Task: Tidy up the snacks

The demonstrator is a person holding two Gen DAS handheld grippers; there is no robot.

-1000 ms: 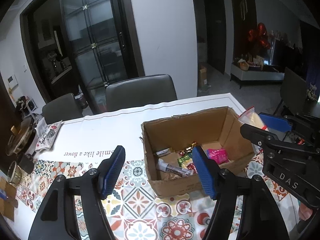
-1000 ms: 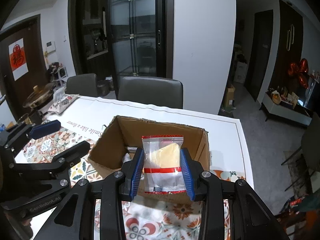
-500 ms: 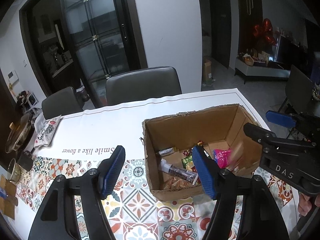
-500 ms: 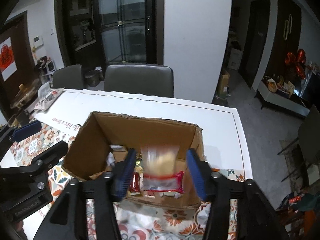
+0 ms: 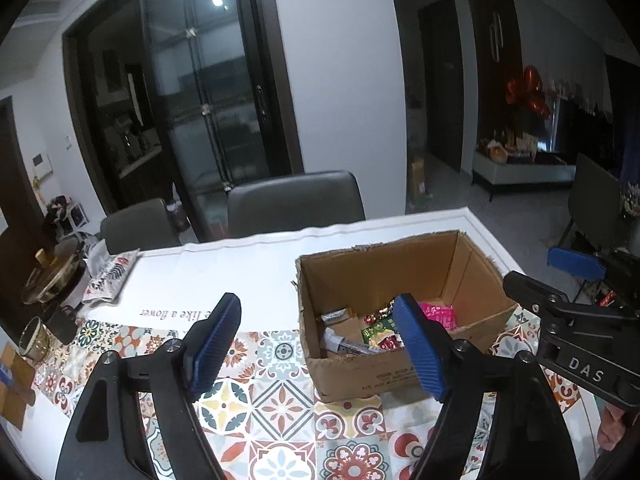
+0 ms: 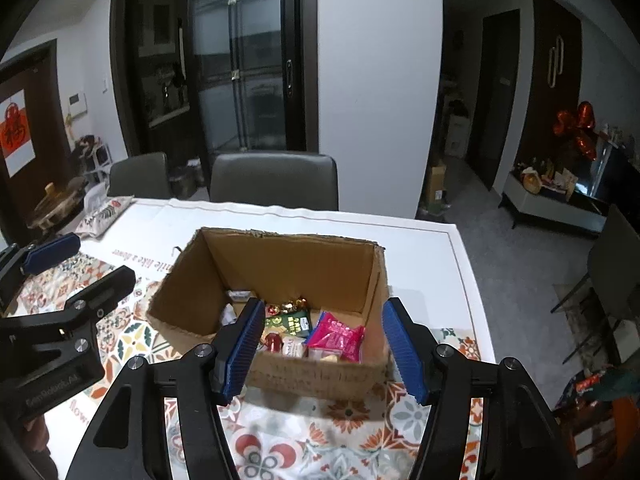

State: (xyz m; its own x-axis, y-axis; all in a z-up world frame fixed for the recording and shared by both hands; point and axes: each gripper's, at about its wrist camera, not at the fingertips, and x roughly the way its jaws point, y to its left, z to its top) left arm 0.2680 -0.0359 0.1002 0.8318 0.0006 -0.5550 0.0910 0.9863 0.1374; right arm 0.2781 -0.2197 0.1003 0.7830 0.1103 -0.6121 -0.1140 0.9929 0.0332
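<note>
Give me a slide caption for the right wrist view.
Right gripper, opening and empty, above an open brown cardboard box of wrapped snacks.

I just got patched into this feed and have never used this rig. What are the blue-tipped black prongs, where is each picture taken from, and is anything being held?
There is no robot arm here: a person holds one two-finger claw in each hand. Each picture comes from a fisheye camera mounted on a claw, looking forward along its blue-padded fingers. One view shows the left claw, the other the right claw; each claw also shows at the edge of the other's view. Both are opening, with nothing between the pads, so nothing is held. Ahead stands an open cardboard box on a table with a patterned cloth. Inside lie wrapped snacks, including a pink packet and a green packet. Two grey chairs stand behind the table.
</note>
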